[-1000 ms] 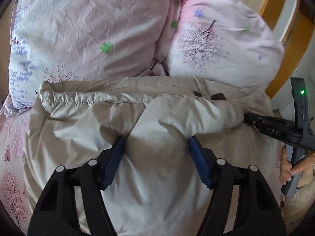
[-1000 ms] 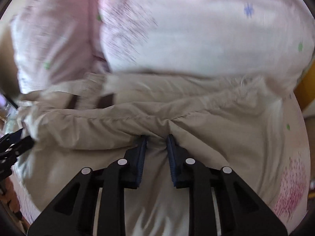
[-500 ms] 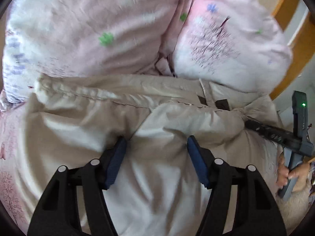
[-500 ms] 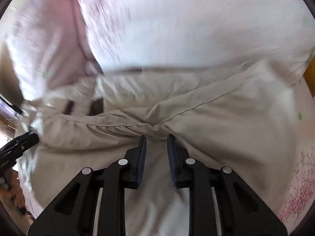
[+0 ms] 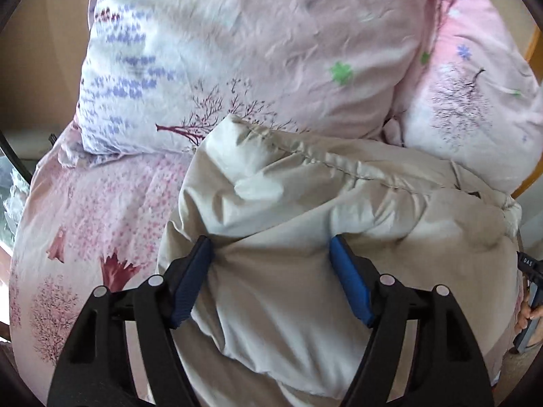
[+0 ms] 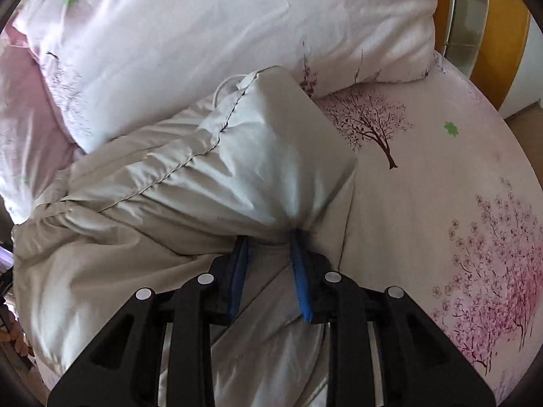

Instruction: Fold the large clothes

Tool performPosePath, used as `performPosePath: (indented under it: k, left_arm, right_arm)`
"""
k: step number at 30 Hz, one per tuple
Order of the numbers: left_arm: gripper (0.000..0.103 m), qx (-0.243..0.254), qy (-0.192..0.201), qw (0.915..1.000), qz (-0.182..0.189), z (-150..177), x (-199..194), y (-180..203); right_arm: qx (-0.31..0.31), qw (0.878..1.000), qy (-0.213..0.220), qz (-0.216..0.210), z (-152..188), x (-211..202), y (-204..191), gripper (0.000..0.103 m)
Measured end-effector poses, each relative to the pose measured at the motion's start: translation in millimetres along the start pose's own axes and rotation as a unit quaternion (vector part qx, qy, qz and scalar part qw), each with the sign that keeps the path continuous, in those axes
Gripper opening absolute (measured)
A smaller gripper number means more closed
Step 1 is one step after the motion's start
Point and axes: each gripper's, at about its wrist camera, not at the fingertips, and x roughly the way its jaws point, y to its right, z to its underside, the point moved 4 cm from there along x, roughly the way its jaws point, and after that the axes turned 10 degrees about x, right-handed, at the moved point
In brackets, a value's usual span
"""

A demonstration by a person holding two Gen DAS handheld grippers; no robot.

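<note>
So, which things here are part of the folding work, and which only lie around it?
Part of the work:
- beige padded garment
- left gripper, jaws wide around a bunch of it
- right gripper, clamped on a fold

Only lying there:
- two floral pillows
- pink bedsheet

Far side is blocked by two floral pillows: left pillow (image 5: 237,51) and right pillow (image 6: 220,34) are pressed together, and the bunched beige garment (image 5: 339,220) touches both along their lower edges. No gap is seen between garment and pillows.

Open floral bedsheet (image 5: 101,210) is exposed beside the garment's left edge, reachable by the left gripper (image 5: 269,254).

A wider bare stretch of the sheet is exposed on the garment's right side, next to the right gripper (image 6: 269,240); it is bounded at the far right by the wooden bed frame (image 6: 502,34).
</note>
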Motion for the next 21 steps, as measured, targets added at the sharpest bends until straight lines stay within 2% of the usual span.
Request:
performPosePath:
  k: [5, 8, 11, 14, 16, 21]
  left_arm:
    - [0.072, -0.014, -0.006, 0.9999, -0.002, 3, 6, -4]
    - [0.070, -0.016, 0.016, 0.9997, 0.012, 13, -13, -8]
    - [0.070, -0.017, 0.056, 0.9980, 0.023, 32, -47, -17]
    - [0.070, 0.000, 0.086, 0.9963, 0.002, 54, -75, -16]
    - [0.070, 0.010, 0.090, 0.9958, -0.010, 66, -80, -12]
    - [0.073, 0.041, 0.066, 0.9954, -0.057, 82, -63, 1]
  right_arm:
    - [0.019, 1.000, -0.003, -0.011, -3, 10, 1, 0.026]
    - [0.022, 0.999, 0.030, -0.034, -1, -11, 11, 0.027]
    - [0.028, 0.995, 0.069, -0.069, 12, -44, 21, 0.028]
    - [0.023, 0.994, 0.090, -0.064, 26, -63, 32, 0.028]
    - [0.015, 0.994, 0.094, -0.057, 34, -64, 34, 0.028]
    - [0.002, 0.996, 0.085, -0.027, 51, -54, 30, 0.028]
